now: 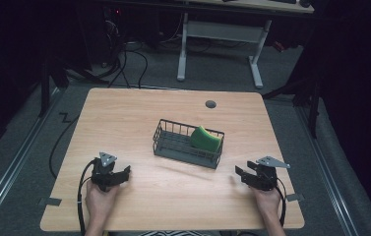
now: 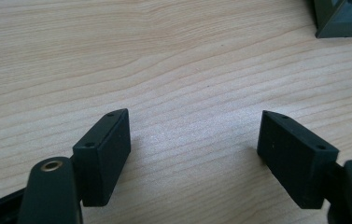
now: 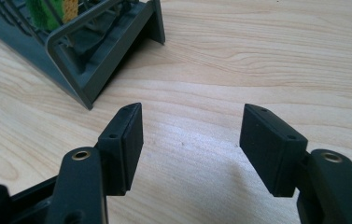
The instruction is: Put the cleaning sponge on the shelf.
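Observation:
A dark wire basket (image 1: 173, 143) stands at the middle of the wooden table, and a green sponge (image 1: 205, 138) leans in its right end. My left gripper (image 1: 122, 173) rests low at the front left, open, with bare wood between its pads (image 2: 113, 149). My right gripper (image 1: 241, 173) sits at the front right, open and empty, its pads (image 3: 127, 135) close above the table. The right gripper view has the basket's corner (image 3: 89, 70) at upper left, with the sponge (image 3: 43, 11) behind the bars. A corner of the basket (image 2: 346, 21) shows at the top right of the left gripper view.
A small round cable hole (image 1: 210, 104) lies near the table's far edge. A white desk frame (image 1: 220, 44) stands on the floor beyond. Black cables (image 1: 80, 206) trail from the left gripper over the front edge. Tape marks (image 1: 50, 201) sit at both front corners.

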`<state>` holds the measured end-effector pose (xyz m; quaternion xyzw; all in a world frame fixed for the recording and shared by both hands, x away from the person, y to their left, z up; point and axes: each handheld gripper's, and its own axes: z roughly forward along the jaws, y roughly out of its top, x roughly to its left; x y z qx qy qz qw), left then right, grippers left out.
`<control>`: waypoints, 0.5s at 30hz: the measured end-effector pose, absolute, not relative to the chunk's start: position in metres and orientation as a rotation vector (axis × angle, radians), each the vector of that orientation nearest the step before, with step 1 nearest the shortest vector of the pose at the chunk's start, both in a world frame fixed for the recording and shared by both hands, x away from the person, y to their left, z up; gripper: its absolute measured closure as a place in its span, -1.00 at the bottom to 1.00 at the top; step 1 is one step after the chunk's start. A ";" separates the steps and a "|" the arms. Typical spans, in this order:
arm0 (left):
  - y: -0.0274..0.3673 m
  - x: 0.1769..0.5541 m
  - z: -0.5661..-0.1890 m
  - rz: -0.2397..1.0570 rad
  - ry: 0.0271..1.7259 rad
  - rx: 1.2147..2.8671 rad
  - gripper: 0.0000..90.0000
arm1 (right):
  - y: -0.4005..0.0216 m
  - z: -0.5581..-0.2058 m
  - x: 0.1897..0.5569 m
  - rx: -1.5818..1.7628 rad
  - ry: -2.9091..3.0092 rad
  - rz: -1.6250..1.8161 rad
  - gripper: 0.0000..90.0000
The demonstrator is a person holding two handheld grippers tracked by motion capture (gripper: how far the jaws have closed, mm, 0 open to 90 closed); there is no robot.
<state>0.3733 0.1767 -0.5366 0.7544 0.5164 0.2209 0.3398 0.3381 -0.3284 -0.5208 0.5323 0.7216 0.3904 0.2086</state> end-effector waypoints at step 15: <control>0.177 0.373 -0.537 0.573 1.344 1.964 -0.42 | -0.318 -0.530 0.345 1.464 2.073 0.928 -0.25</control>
